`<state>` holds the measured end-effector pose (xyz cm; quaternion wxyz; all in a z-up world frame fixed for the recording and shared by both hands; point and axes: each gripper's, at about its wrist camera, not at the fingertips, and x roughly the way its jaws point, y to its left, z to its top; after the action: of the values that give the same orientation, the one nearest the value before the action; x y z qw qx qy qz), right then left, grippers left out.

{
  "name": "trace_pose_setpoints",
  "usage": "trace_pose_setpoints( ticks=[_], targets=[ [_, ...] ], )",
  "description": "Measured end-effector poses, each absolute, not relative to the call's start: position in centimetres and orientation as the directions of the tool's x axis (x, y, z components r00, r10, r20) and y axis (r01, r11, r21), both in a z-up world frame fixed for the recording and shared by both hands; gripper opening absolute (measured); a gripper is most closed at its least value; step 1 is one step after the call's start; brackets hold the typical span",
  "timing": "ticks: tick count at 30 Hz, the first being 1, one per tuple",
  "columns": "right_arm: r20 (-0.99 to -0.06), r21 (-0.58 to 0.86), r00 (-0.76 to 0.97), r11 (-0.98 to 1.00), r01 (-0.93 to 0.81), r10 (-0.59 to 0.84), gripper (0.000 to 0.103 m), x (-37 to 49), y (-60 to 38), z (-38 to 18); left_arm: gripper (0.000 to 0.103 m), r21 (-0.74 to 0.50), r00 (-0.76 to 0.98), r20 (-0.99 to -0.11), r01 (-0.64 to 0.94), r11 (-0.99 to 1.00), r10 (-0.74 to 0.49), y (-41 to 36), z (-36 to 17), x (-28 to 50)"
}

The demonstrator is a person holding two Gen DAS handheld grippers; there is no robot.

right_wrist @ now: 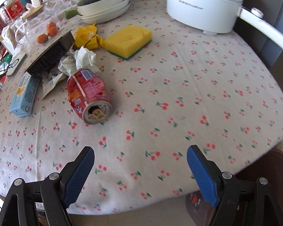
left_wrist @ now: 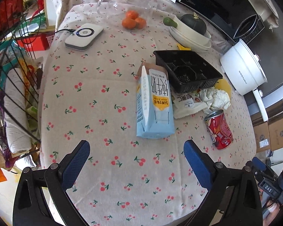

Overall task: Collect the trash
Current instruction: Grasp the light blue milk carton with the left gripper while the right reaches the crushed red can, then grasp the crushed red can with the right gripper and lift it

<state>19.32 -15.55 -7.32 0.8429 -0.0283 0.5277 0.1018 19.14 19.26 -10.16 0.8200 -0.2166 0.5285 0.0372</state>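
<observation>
surface: cherry-print counter (right_wrist: 179,86) | left tool (left_wrist: 136,151) released, milk carton (left_wrist: 154,101) ahead | right tool (right_wrist: 140,157) released, red can (right_wrist: 88,96) ahead-left

1. Left gripper (left_wrist: 136,148): two black plastic arms with triangular cut-outs, each ending in a blue finger (left_wrist: 76,164) whose pad has a fine mesh texture.
2. Round silver pivot screws sit on the arms' upper joints.
3. Right gripper (right_wrist: 140,155): the same black linkage; its blue fingers (right_wrist: 202,176) are ribbed, with a saw-toothed lower edge.
4. In the left wrist view, the other gripper's body carries a small "DAS" label.
</observation>
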Motion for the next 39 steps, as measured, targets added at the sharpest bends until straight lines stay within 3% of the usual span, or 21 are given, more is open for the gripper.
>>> trace_pose_setpoints(
  ticks=[5, 12, 15, 27, 33, 39],
  targets=[
    [-0.901, 0.078, 0.405, 0.978, -0.195, 0.153, 0.084, 21.4, -14.5, -8.0, 0.094, -0.318, 0.44, -0.881, -0.275, 0.907, -0.176, 17.3, -11.3, 21.7],
    [-0.894, 0.094, 0.409, 0.969, -0.229, 0.183, 0.084, 23.3, -12.3, -8.8, 0.064, -0.282, 0.4, -0.906, -0.329, 0.901, -0.137, 16.2, -13.8, 23.7],
    [-0.888, 0.091, 0.416, 0.963, -0.255, 0.194, 0.085, 24.0, -11.3, -9.4, 0.057, -0.279, 0.414, -0.901, -0.331, 0.901, -0.126, 16.0, -13.7, 23.8],
    [-0.881, 0.05, 0.425, 0.932, -0.358, 0.21, 0.084, 25.3, -7.5, -12.3, 0.057, -0.273, 0.426, -0.897, -0.313, 0.91, -0.122, 16.3, -13.3, 22.9],
    [-0.879, 0.083, 0.411, 0.926, -0.368, 0.242, 0.065, 25.5, -7.3, -12.6, 0.057, -0.267, 0.428, -0.895, -0.291, 0.919, -0.124, 16.3, -12.4, 21.9],
    [-0.88, 0.083, 0.412, 0.931, -0.355, 0.236, 0.063, 24.5, -7.7, -11.4, 0.056, -0.255, 0.442, -0.889, -0.257, 0.932, -0.121, 16.5, -11.0, 20.6]
  ],
)
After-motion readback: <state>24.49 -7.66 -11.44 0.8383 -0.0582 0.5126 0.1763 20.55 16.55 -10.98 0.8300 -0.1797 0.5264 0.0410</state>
